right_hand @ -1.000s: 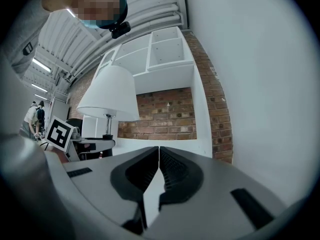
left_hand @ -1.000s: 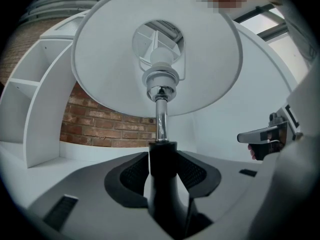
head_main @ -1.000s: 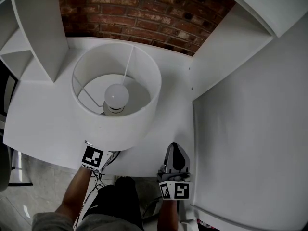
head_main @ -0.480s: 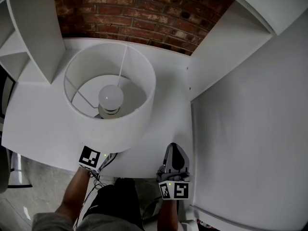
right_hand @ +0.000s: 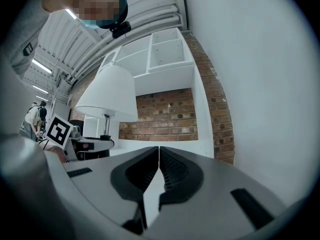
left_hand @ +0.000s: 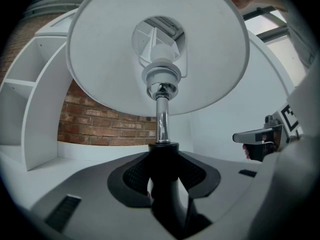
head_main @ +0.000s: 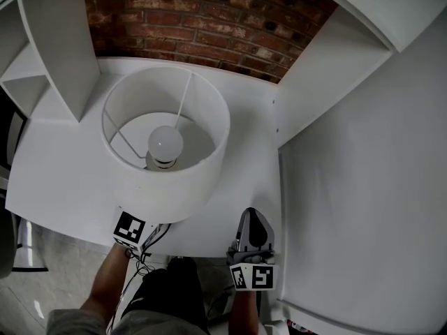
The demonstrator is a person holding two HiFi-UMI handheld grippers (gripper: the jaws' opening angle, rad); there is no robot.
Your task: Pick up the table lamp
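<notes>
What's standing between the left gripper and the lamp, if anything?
Nothing visible. The lamp stem already sits between the left gripper fingers, which have just been closing on it. The right gripper is shut, empty, off to the side.

The left gripper (left_hand: 162,176) and the right gripper (right_hand: 159,166) are grey moulded shells with black ribbed fingers (right_hand: 172,171) — each carries a white cube (head_main: 130,227) printed with black square markers. Thin cables (head_main: 144,255) trail behind the left one; the clothing (head_main: 84,321) is grey.

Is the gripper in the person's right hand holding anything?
No. In the right gripper view, the right gripper has its jaws closed together with nothing between them.
</notes>
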